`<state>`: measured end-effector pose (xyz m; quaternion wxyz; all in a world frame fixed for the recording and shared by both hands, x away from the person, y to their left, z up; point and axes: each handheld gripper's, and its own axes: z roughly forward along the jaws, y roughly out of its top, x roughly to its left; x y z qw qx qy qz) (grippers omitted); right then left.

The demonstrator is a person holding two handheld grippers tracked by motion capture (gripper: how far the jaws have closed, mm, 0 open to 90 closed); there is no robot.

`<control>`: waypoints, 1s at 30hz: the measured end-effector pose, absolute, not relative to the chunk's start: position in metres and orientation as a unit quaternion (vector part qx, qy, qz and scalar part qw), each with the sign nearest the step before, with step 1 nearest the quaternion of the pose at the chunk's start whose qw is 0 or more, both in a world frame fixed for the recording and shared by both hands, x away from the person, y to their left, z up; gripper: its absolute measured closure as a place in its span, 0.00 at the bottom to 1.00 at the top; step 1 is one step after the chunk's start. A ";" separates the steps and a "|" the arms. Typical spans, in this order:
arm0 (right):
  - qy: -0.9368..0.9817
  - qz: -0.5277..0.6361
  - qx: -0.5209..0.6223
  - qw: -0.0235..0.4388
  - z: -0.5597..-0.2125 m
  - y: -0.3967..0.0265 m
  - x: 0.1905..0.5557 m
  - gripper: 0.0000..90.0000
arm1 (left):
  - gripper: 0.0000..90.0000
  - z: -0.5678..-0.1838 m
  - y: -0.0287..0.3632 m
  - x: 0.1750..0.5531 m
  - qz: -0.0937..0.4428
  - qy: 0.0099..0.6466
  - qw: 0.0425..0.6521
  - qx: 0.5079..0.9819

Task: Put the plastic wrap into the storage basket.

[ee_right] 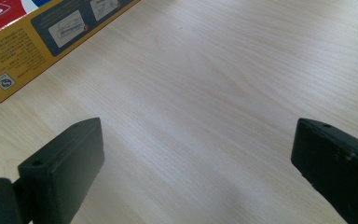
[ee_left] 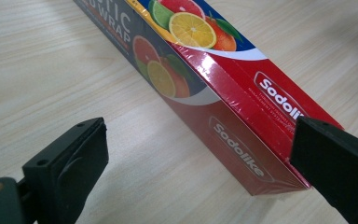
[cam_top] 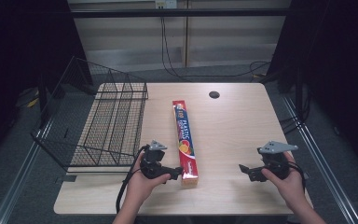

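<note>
The left gripper [cam_top: 176,171] is sitting low over the near part of the table [cam_top: 233,135] in the high view, its tips pointing right and lying just beside the near end of the plastic wrap box [cam_top: 185,140]. The box is lying flat on the table, running lengthwise from the middle toward the near edge. The right gripper [cam_top: 246,171] is hovering well apart from the box on the right side, pointing left toward it, with bare table lying between them. A black wire basket [cam_top: 100,126] is standing on the left part of the table, beside the left gripper and the box.

In the left gripper view, the left gripper [ee_left: 198,154] is standing with its jaws spread wide. The near end of the plastic wrap box [ee_left: 223,107] is lying between them, closer to the right jaw, which is overlapping the box's corner; whether it is touching I cannot tell. The left jaw is standing clear of the box.

In the right gripper view, the right gripper [ee_right: 196,154] is also holding its jaws spread, with nothing but table [ee_right: 214,93] between them. A corner of the plastic wrap box [ee_right: 23,46] is showing at the upper left, well beyond the jaws.
</note>
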<state>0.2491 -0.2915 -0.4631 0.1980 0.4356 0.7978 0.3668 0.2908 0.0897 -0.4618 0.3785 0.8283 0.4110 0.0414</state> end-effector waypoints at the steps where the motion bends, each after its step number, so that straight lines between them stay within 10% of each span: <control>1: 0.798 0.367 0.434 0.199 -0.463 -0.292 0.249 0.03 | 0.05 -0.462 0.089 0.291 0.042 0.412 0.378 0.828; 30: 0.798 0.367 0.433 0.199 -0.462 -0.294 0.247 0.03 | 0.03 -0.457 0.080 0.312 0.019 0.454 0.367 0.812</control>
